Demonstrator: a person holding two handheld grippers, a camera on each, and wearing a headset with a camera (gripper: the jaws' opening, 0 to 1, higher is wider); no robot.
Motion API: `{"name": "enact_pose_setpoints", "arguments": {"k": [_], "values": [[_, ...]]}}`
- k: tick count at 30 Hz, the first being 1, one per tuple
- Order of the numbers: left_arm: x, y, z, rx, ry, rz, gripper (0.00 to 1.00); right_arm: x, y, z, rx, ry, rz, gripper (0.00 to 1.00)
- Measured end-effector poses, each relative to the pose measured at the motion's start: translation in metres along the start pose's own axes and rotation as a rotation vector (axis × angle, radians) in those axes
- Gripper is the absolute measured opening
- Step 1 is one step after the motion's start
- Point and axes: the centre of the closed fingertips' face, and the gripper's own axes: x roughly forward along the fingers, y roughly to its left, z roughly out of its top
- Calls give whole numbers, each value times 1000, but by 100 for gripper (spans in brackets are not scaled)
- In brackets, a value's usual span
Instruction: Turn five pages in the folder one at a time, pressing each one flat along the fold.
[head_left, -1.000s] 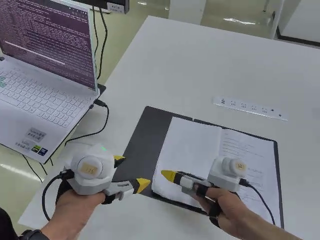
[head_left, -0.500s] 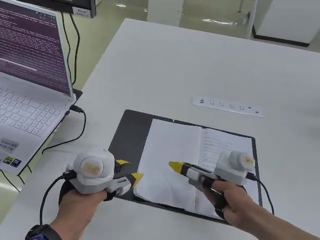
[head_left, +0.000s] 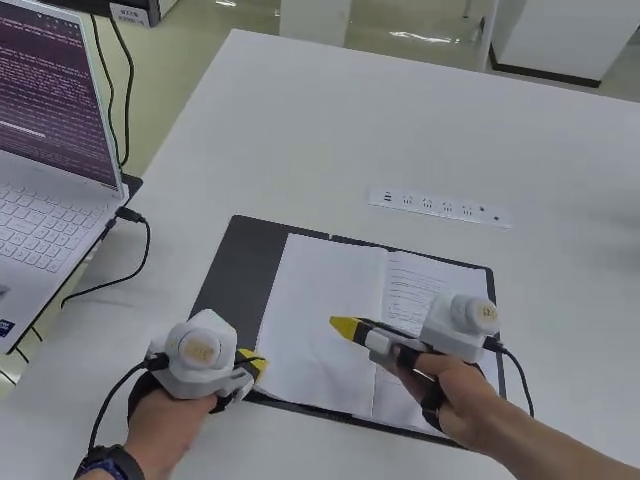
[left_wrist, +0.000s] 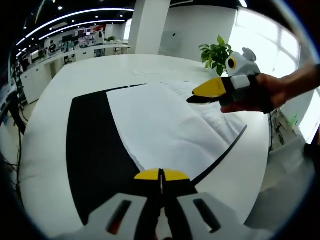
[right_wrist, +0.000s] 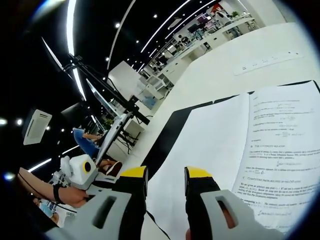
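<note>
Just right of the laptop (head_left: 40, 200), the left gripper (head_left: 248, 366) sits at the near left edge of the black folder (head_left: 235, 280), its yellow tips pressed together on nothing. The folder lies open on the white table, with a blank sheet (head_left: 320, 290) across the middle and a printed page (head_left: 425, 285) to the right. The sheets look thin, light and floppy, quick to crease, so I'd pinch one gently at its free outer edge. The right gripper (head_left: 343, 326) is over the blank sheet near the fold, jaws slightly parted and empty.
</note>
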Motion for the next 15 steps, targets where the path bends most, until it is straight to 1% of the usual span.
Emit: {"name": "enact_pose_setpoints", "arguments": {"k": [1,2,4,5,6,7,9,13,15], "values": [[1,0,-5,2,18,-2,0,-1,-1,1,-9,-4,-3,25],[2,1,-12,18,42,8,0,-2,-4,2,-14,-10,-7,24],[2,-1,-19,27,57,3,0,-3,-7,3,-11,-13,-10,21],[2,-1,-21,30,61,4,0,-3,-9,3,-11,-11,-15,20],[1,-1,-22,35,61,7,0,-2,-12,2,-14,-6,-22,20],[0,-1,-20,26,54,8,0,-2,-14,1,-12,-2,-26,19],[0,1,-20,18,57,11,0,-2,-18,-2,-13,9,-34,17],[0,1,-20,22,64,15,0,0,-29,-4,-14,25,-62,12],[0,0,-20,33,68,14,0,0,-34,-3,-10,23,-72,10]]}}
